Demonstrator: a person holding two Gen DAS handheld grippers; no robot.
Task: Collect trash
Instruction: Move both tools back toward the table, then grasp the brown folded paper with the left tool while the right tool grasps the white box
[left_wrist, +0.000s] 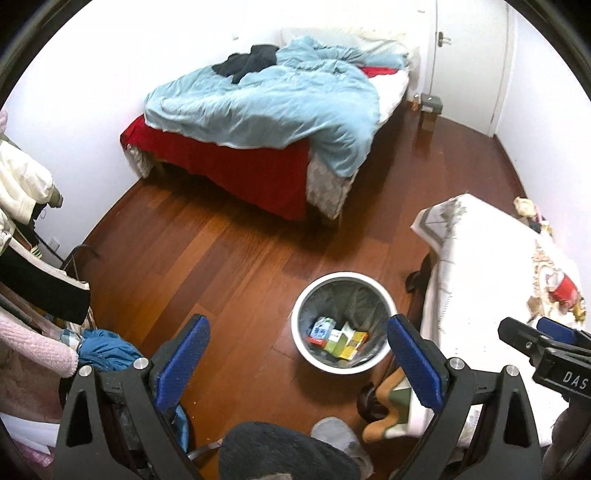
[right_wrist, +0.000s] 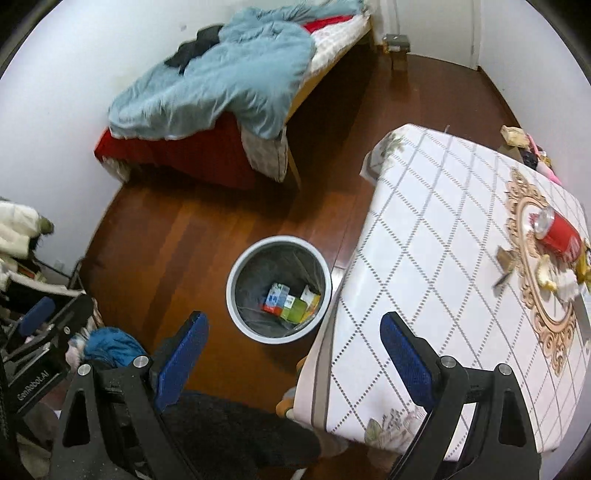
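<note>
A white round bin (left_wrist: 301, 332) (right_wrist: 232, 295) with a grey liner stands on the wood floor beside the table. Several colourful cartons (left_wrist: 338, 338) (right_wrist: 290, 301) lie at its bottom. A red can (right_wrist: 556, 232) (left_wrist: 563, 291) lies on its side on the table, with crumpled scraps (right_wrist: 550, 278) next to it. My left gripper (left_wrist: 297, 334) hangs open above the bin, nothing between its blue pads. My right gripper (right_wrist: 293, 334) is open and empty too, over the table's left edge; it also shows at the right of the left wrist view (left_wrist: 535, 332).
The table (right_wrist: 424, 258) has a white checked cloth and more clutter at its far corner (right_wrist: 524, 144). A bed (left_wrist: 258, 110) with a blue duvet stands at the back. Clothes (left_wrist: 37, 258) pile up on the left. A blue cloth (right_wrist: 110, 345) lies on the floor.
</note>
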